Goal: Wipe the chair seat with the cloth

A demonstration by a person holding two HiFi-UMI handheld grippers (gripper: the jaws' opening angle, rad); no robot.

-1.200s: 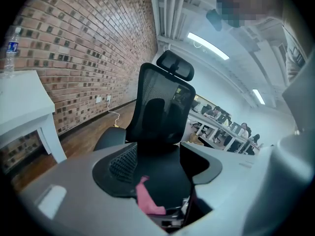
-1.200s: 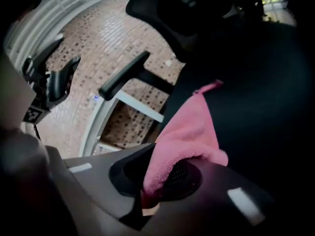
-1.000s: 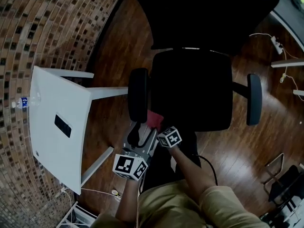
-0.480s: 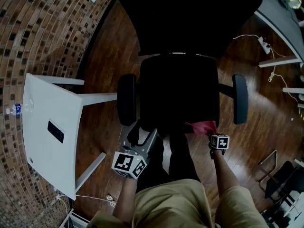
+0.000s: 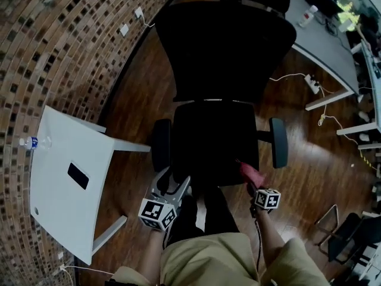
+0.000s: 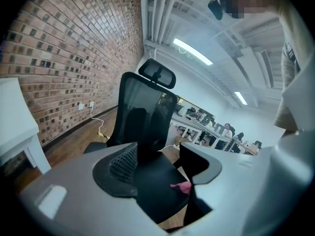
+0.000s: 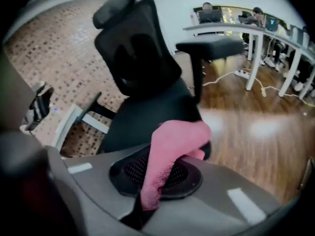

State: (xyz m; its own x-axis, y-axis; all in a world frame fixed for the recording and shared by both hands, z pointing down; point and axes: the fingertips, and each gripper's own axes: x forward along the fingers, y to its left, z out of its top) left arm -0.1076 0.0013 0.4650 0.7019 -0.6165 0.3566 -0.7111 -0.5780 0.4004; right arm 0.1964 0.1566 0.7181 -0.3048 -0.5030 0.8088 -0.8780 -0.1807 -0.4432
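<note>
The black office chair's seat [image 5: 214, 136] lies just ahead of me, and its mesh back [image 5: 223, 46] stands beyond. My right gripper [image 5: 250, 185] is shut on a pink cloth [image 5: 251, 173] at the seat's front right corner, near the right armrest [image 5: 278, 142]. In the right gripper view the pink cloth [image 7: 172, 149] drapes over the jaws, with the seat [image 7: 142, 117] behind it. My left gripper [image 5: 172, 176] hovers by the seat's front left corner, its jaws apart with nothing between them. The left gripper view shows the seat [image 6: 157, 181] and the cloth [image 6: 181, 187] past them.
A white table [image 5: 59, 195] stands at the left with a phone [image 5: 78, 176] on it and a bottle [image 5: 27, 142] beside it. The brick wall [image 5: 59, 40] curves behind. Desks [image 5: 333, 46], cables and a power strip [image 5: 312, 82] lie at the right on the wood floor.
My right gripper has carried the pink cloth from the seat's front left across to its front right corner. The left gripper has stayed at the front left. My view has shifted.
</note>
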